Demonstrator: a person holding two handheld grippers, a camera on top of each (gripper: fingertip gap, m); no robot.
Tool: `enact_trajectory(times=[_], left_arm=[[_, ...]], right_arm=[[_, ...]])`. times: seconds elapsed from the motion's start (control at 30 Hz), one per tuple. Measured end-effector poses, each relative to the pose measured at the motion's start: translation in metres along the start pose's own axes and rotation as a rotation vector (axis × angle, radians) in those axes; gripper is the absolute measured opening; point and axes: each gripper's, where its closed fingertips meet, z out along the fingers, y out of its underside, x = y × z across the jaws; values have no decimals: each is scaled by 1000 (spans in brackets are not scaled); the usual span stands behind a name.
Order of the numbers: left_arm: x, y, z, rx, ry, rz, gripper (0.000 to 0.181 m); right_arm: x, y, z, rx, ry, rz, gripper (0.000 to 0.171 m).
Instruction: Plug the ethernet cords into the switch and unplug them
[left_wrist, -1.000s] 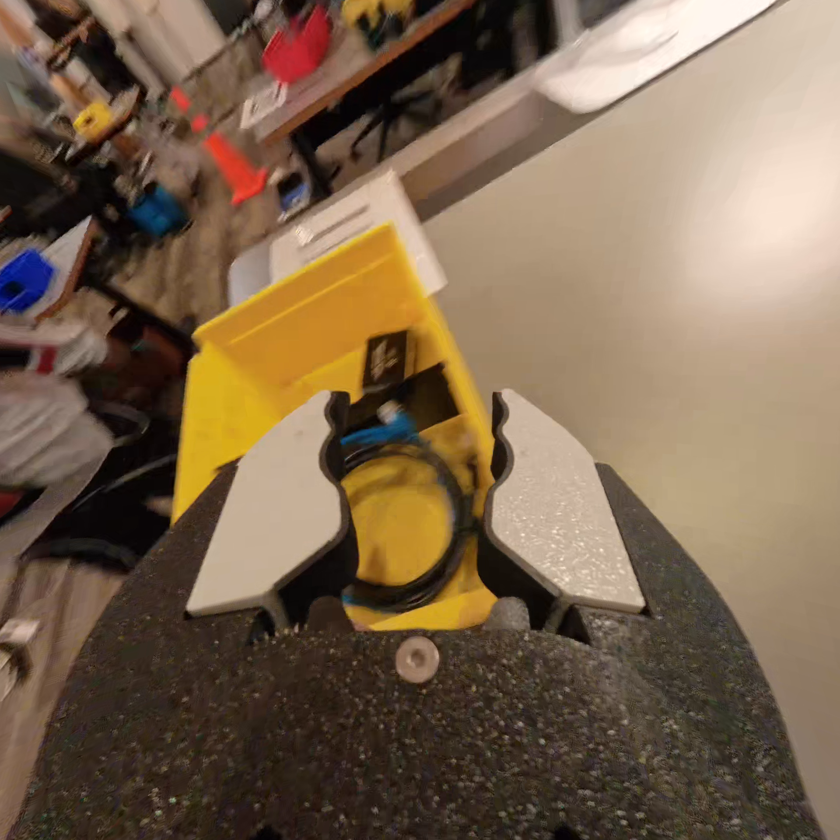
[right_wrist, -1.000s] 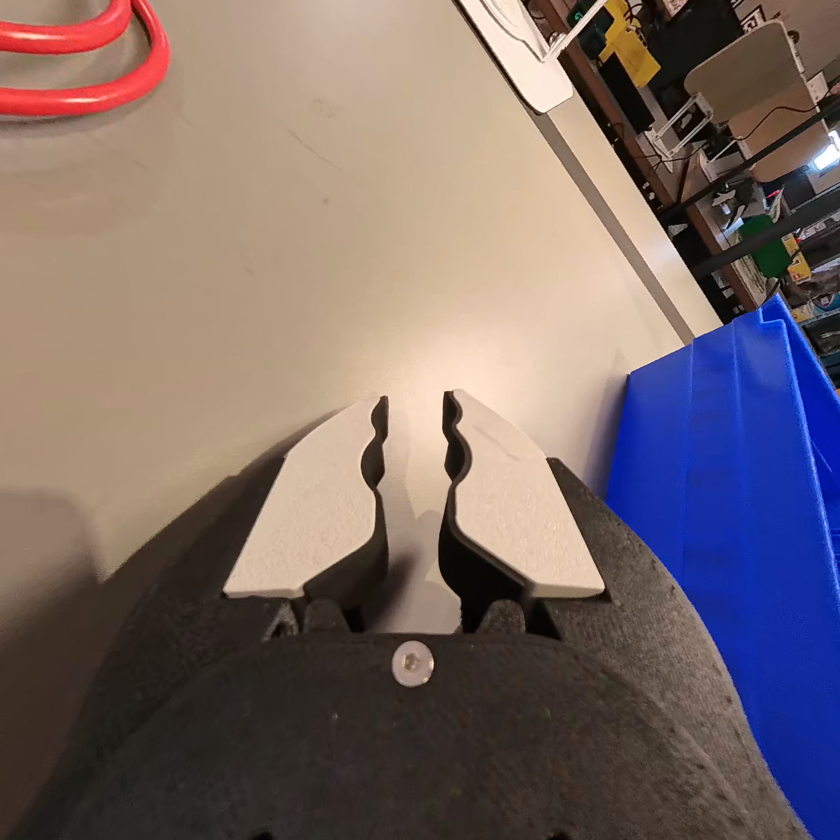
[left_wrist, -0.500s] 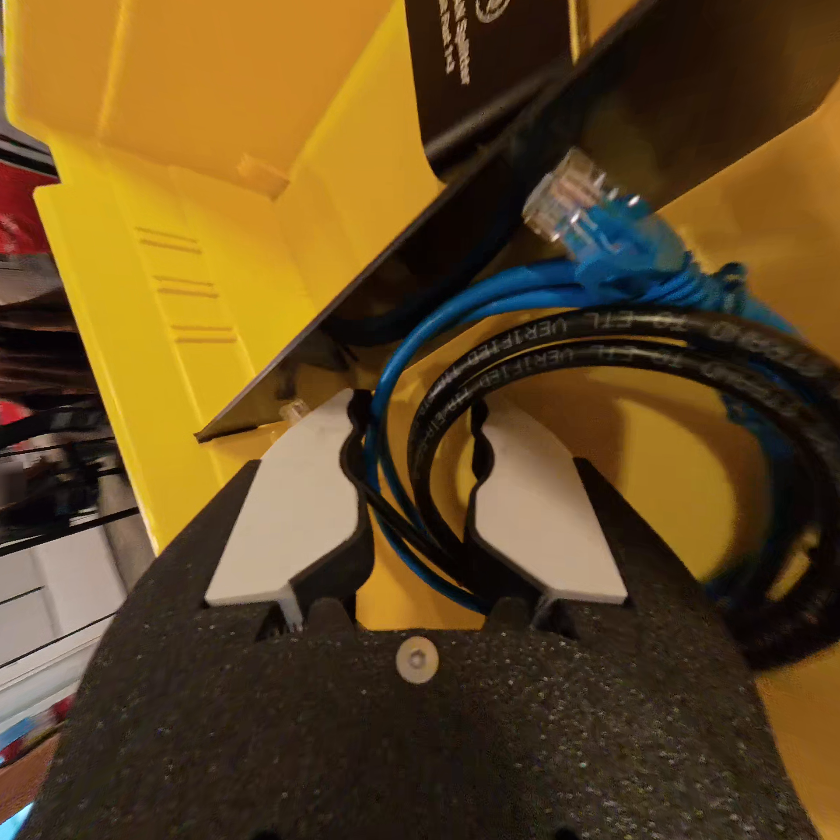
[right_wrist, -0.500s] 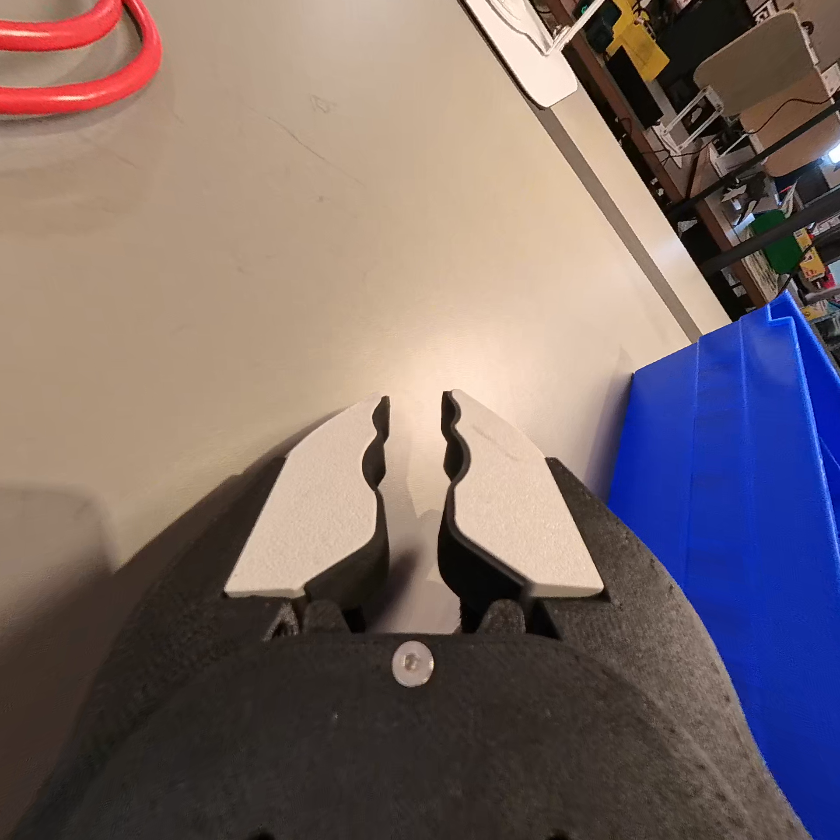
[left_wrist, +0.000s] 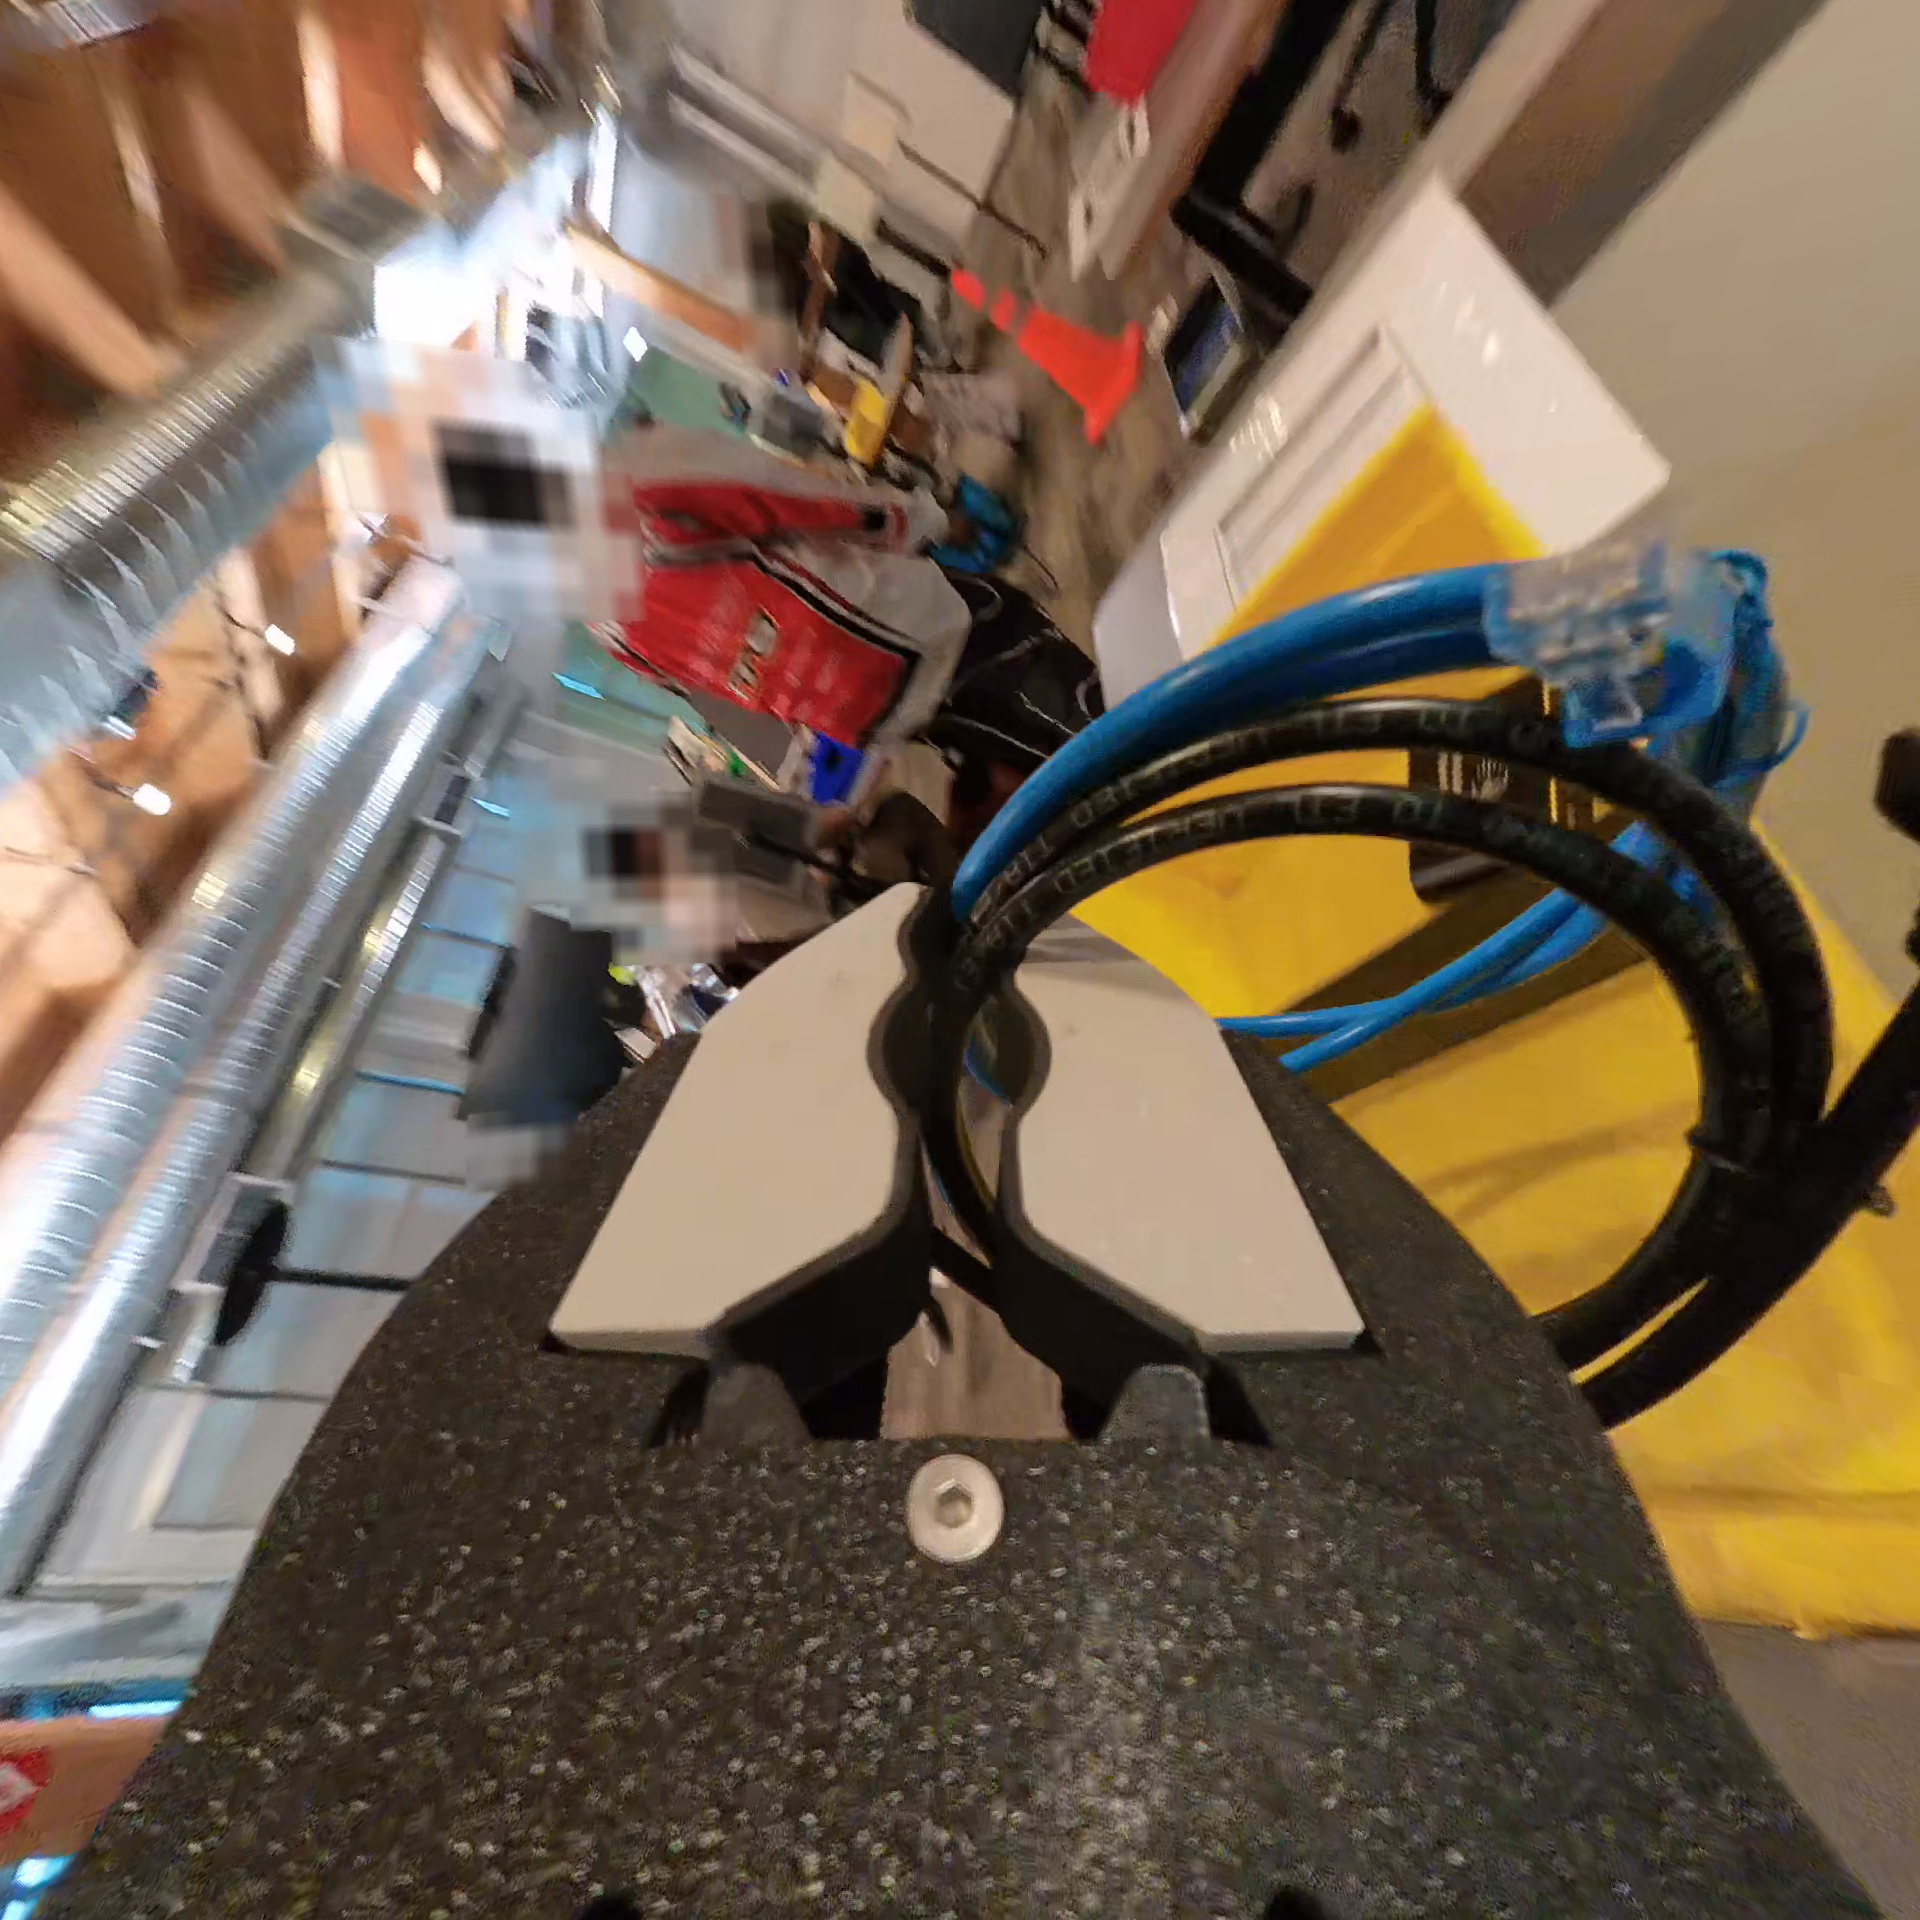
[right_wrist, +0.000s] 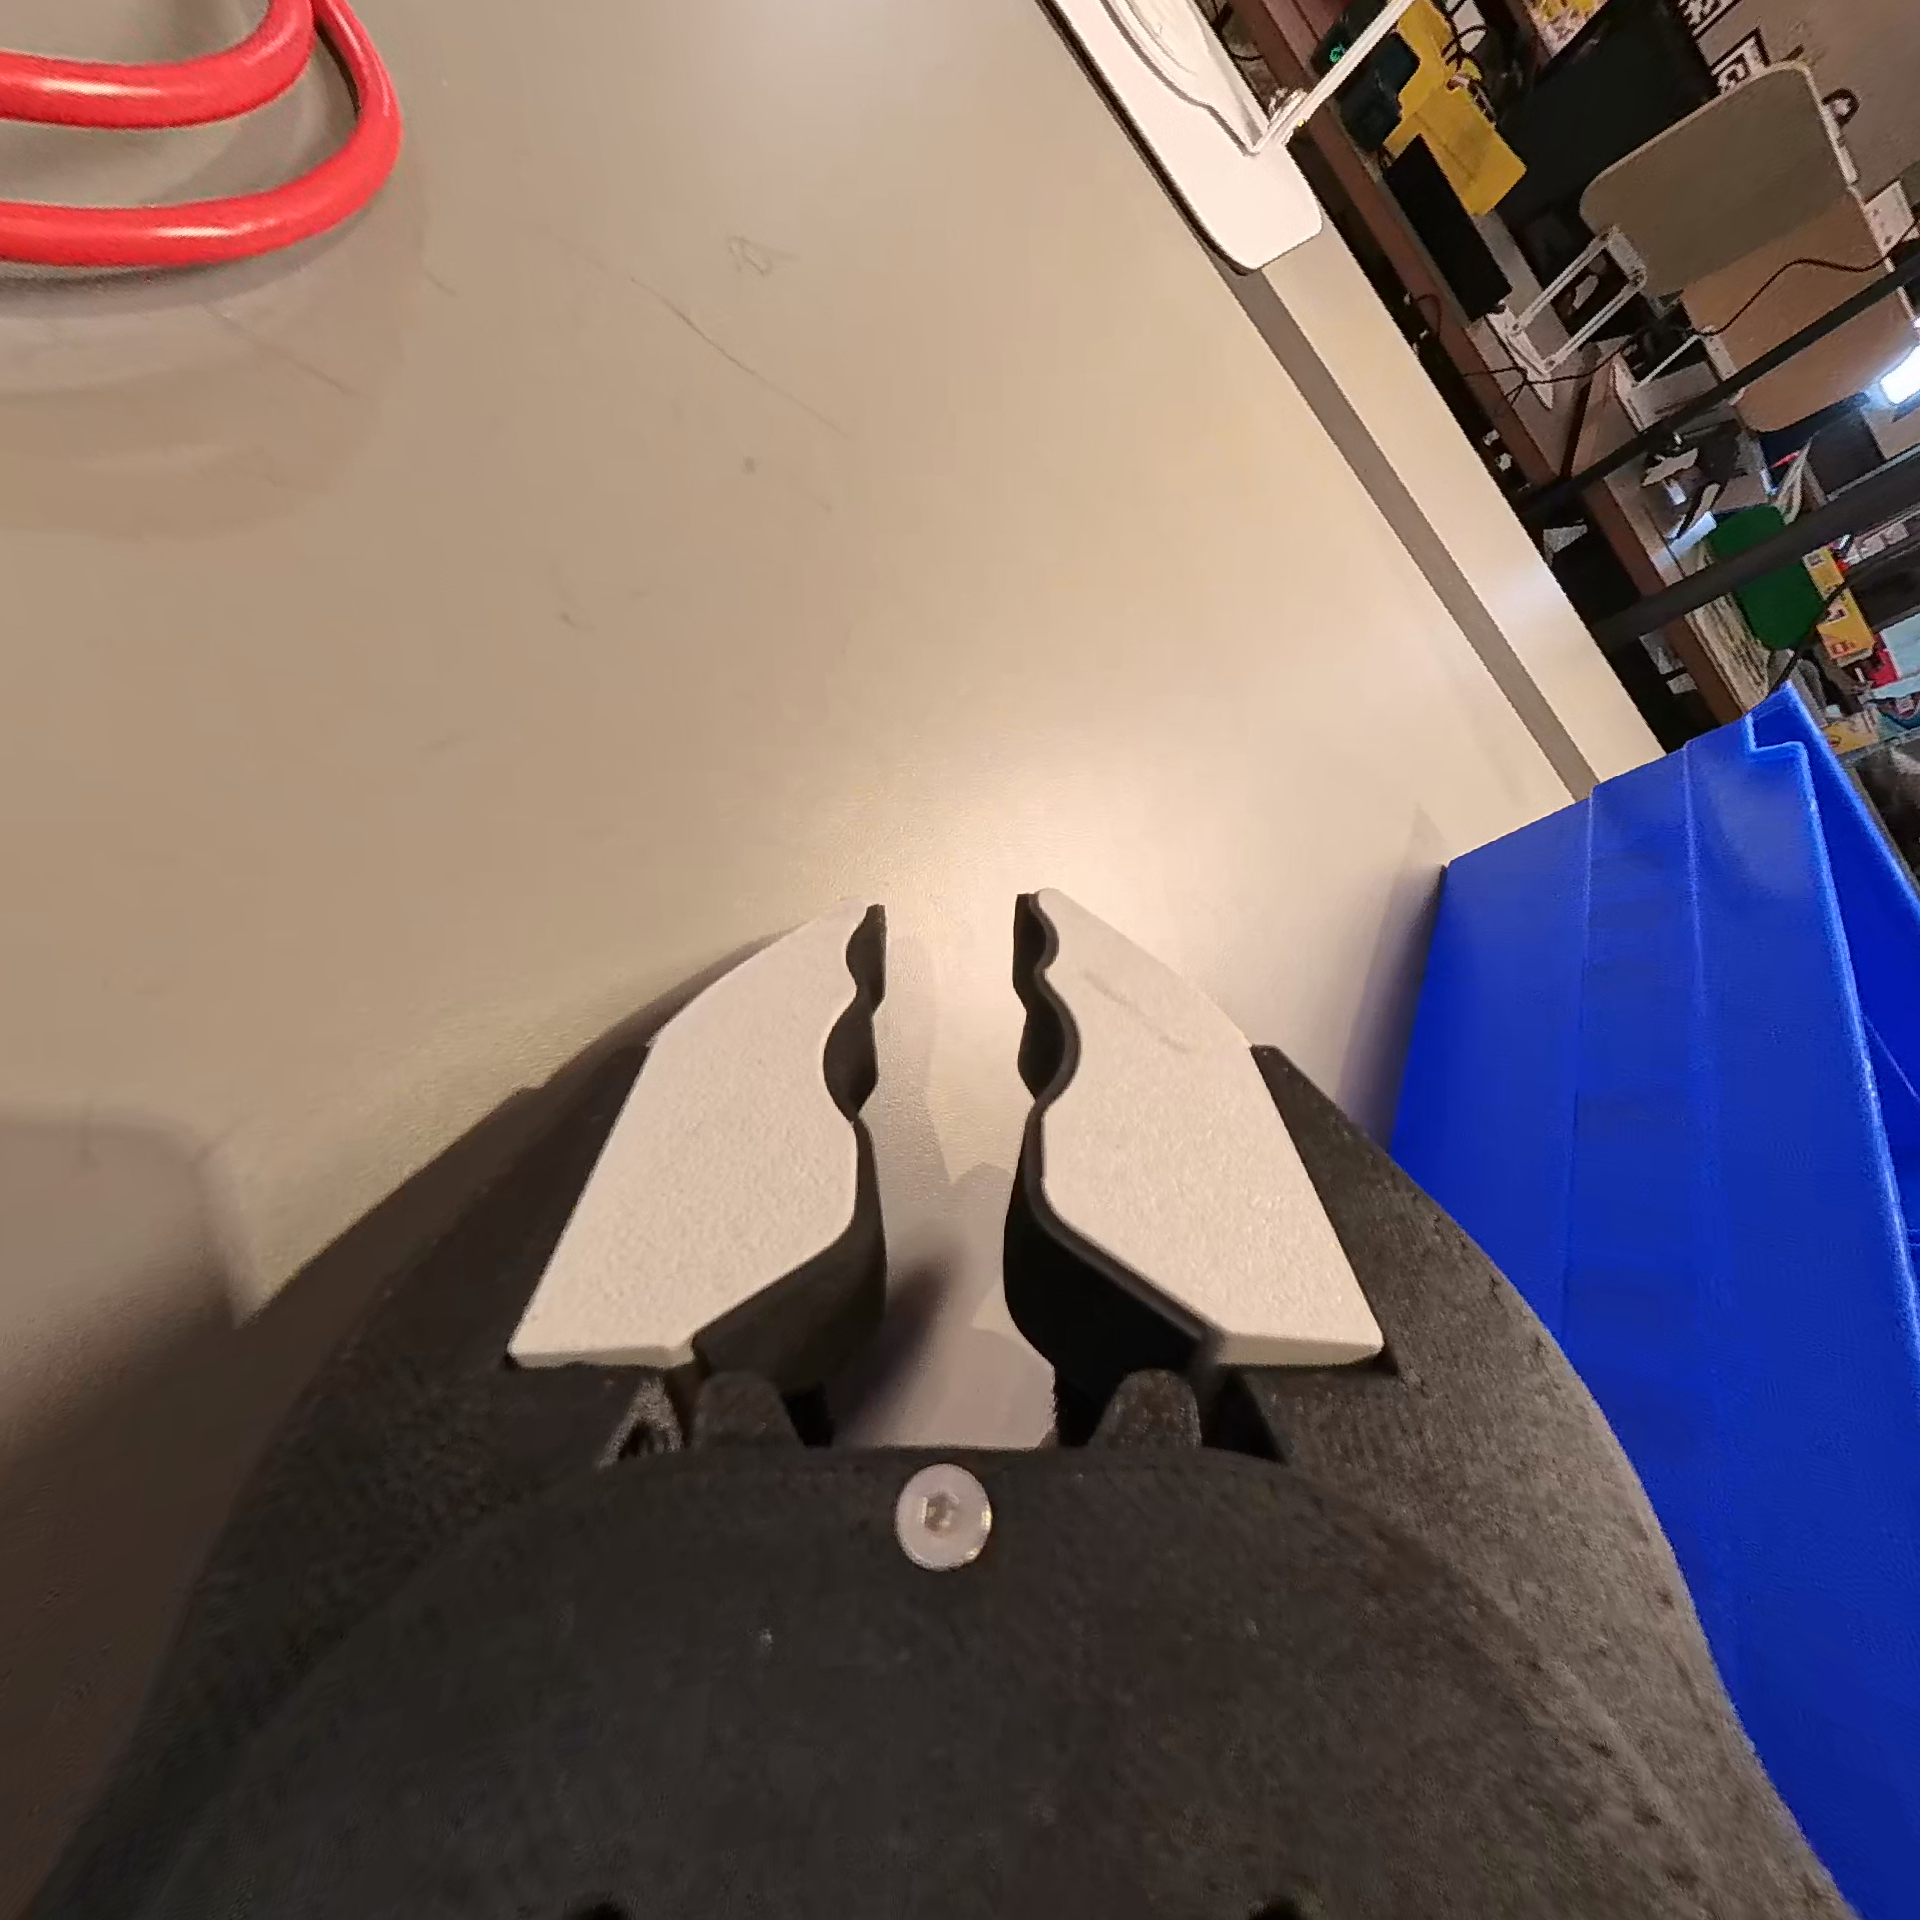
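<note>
a: left gripper (left_wrist: 961, 935), what are your fingers doing?

b: they're pinched nearly together on the coiled ethernet cords. you've got the blue cord (left_wrist: 1236, 649) and the black cord (left_wrist: 1621, 790) both running down through the gap between the grey pads (left_wrist: 769, 1122).

a: where's the coil sitting?

b: it's lifted, looping out to the right of your fingers, above the yellow bin (left_wrist: 1538, 1132). the clear plug (left_wrist: 1579, 623) on the blue cord sticks out at the top of the loop, pointing left. a thin tie seems to bind the black loops on the right side, can't tell for sure.

a: the switch?

b: there's a dark boxy thing (left_wrist: 1475, 831) in the bin behind the coil, partly hidden, could be the switch but you can't tell from here. view's tilted and blurry, a person in a red top (left_wrist: 790, 634) and an orange cone (left_wrist: 1070, 353) in the background.

a: right gripper (right_wrist: 948, 914)?

b: your fingers there are a narrow gap apart with nothing between them, low over the beige table (right_wrist: 727, 520).

a: anything near it?

b: blue bin (right_wrist: 1683, 1195) just beside you on the right, standing on the table. a red cable (right_wrist: 208, 166) loops on the table at far upper left, well apart from your fingers. white tray-like thing (right_wrist: 1216, 156) at the table's far edge.
</note>
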Motion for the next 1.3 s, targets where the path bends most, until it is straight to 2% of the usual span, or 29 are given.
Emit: enact_trajectory(times=[0.13,0.23,0.3,0.47,0.57,0.7,0.8,0.97,1.2,1.3], left_arm=[[-7,-82,-51,205,-59,48,7],[15,-130,-80,298,13,102,7],[53,-153,-93,334,199,119,7],[184,-193,-128,438,732,191,7],[238,-206,-118,420,822,224,7],[278,-220,-97,412,852,200,12],[279,-229,-95,468,851,125,15],[270,-209,-104,438,881,127,14],[241,-172,-137,389,993,106,11],[247,-155,-136,326,1031,123,12]], right_arm=[[0,0,0,2,5,-5,24],[-1,-1,-1,6,2,-9,24],[-1,-1,-1,9,1,-11,24],[-2,-2,-2,13,0,-20,24],[-2,-2,-2,18,4,-29,24],[-3,-3,-2,21,8,-36,24],[-3,-2,-2,20,4,-32,24],[-3,-2,-2,18,-2,-27,24],[-3,-2,-2,19,7,-39,23],[-3,-2,-2,20,11,-42,23]])
